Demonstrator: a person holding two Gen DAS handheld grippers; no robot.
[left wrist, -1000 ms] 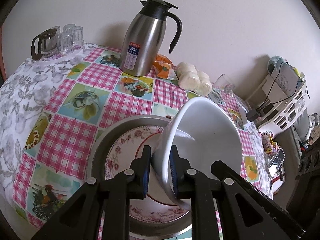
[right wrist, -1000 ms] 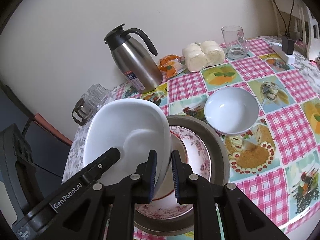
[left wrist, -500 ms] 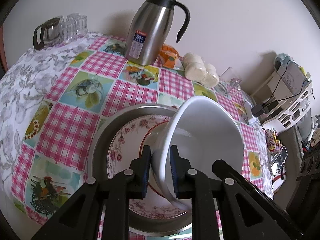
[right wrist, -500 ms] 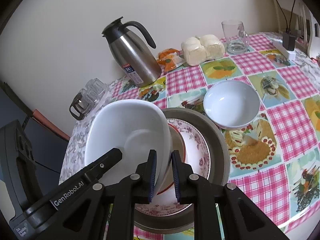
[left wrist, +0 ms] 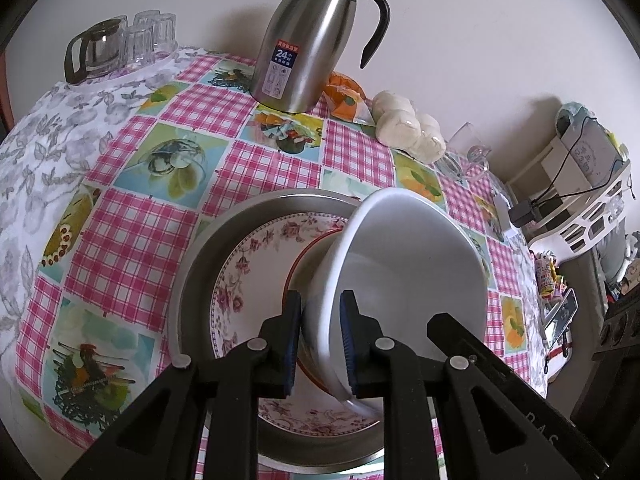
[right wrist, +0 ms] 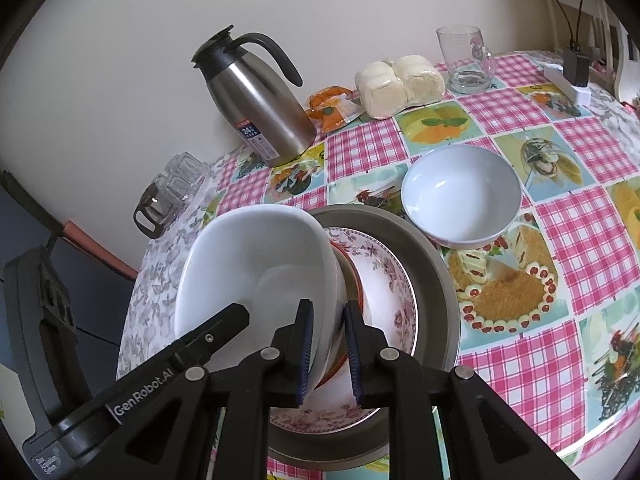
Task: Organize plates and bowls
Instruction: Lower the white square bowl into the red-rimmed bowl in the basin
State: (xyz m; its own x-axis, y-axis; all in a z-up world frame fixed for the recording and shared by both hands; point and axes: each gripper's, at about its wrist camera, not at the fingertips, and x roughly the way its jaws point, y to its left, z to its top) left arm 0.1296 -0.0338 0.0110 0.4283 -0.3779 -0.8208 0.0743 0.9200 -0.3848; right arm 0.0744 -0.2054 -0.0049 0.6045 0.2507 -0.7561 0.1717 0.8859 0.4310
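Observation:
A large white bowl (left wrist: 404,280) is held by both grippers at opposite rims. My left gripper (left wrist: 319,344) is shut on its near rim. My right gripper (right wrist: 326,354) is shut on the other rim of the same bowl (right wrist: 260,272). The bowl sits low over a stack: a small red-rimmed dish (left wrist: 308,252) on a floral plate (left wrist: 256,276) on a grey metal plate (left wrist: 200,264). The stack shows in the right wrist view too, floral plate (right wrist: 392,300) on the grey plate (right wrist: 436,280). A smaller white bowl (right wrist: 460,196) stands alone to the right of the stack.
A steel thermos jug (left wrist: 316,40) stands at the back by the wall, with an orange packet (left wrist: 344,96) and wrapped buns (left wrist: 408,124) beside it. A glass mug (right wrist: 464,60) is at the back right. A glass pot and tumblers (left wrist: 116,48) stand at the back left.
Both grippers have lowered the large white bowl closer onto the stack of plates. The small white bowl has not moved.

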